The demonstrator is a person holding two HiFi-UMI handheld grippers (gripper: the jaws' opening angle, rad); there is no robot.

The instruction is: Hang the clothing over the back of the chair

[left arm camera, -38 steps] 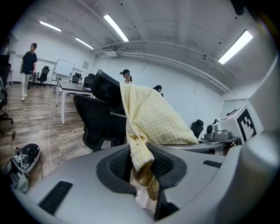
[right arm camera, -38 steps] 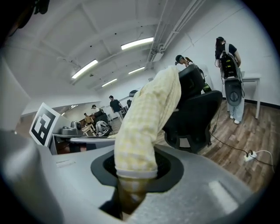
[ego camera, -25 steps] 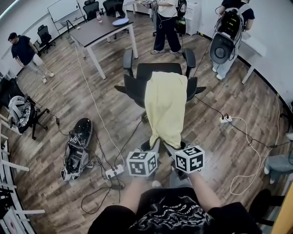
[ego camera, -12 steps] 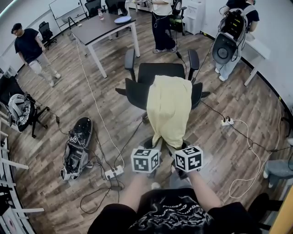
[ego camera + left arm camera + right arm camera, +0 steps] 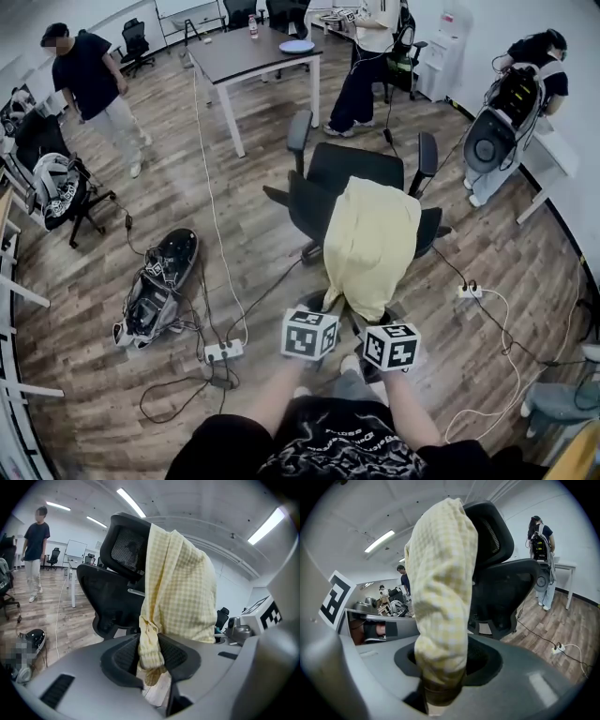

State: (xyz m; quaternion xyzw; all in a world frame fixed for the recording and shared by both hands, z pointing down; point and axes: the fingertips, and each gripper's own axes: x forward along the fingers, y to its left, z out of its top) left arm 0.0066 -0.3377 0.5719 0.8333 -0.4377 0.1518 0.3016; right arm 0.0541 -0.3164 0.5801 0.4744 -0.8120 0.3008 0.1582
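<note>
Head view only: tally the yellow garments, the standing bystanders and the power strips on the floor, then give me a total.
yellow garment: 1
standing bystanders: 3
power strips: 2
Total: 6

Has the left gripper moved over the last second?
Yes, a little: the left gripper, gripping the yellow garment, has drifted right, away from the floor power strip, toward the chair.
</note>
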